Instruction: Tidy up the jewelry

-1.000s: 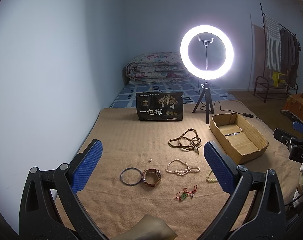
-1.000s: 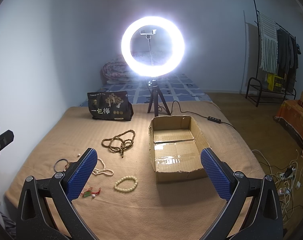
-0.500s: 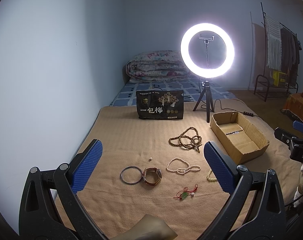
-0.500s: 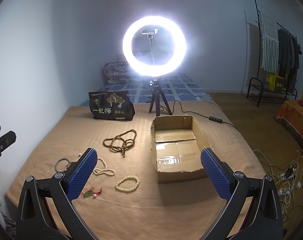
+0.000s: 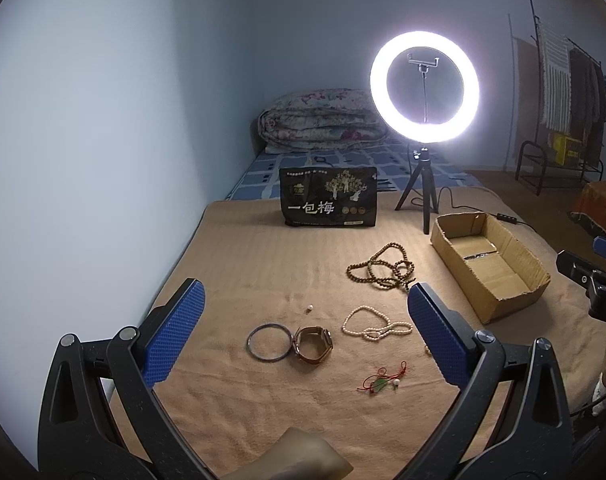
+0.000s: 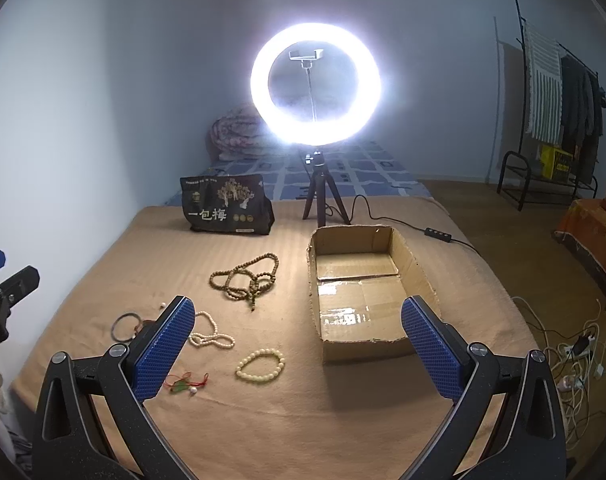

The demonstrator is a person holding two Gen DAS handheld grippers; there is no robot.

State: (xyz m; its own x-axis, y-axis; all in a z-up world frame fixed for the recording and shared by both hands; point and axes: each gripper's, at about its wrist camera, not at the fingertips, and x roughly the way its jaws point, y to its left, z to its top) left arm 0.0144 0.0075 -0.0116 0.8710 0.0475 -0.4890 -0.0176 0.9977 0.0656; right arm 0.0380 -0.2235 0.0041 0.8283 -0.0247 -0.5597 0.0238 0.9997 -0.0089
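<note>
Both tools agape, jewelry loose, cardboard box empty

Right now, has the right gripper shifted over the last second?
Yes, slightly. In its own view the cardboard box and ring light have drifted right, so the right gripper has eased left.

Tan blanket, brown box, blue pads

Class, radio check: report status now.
Left gripper and right gripper open, empty. Jewelry on blanket; cardboard box empty. Nothing in the way.
</note>
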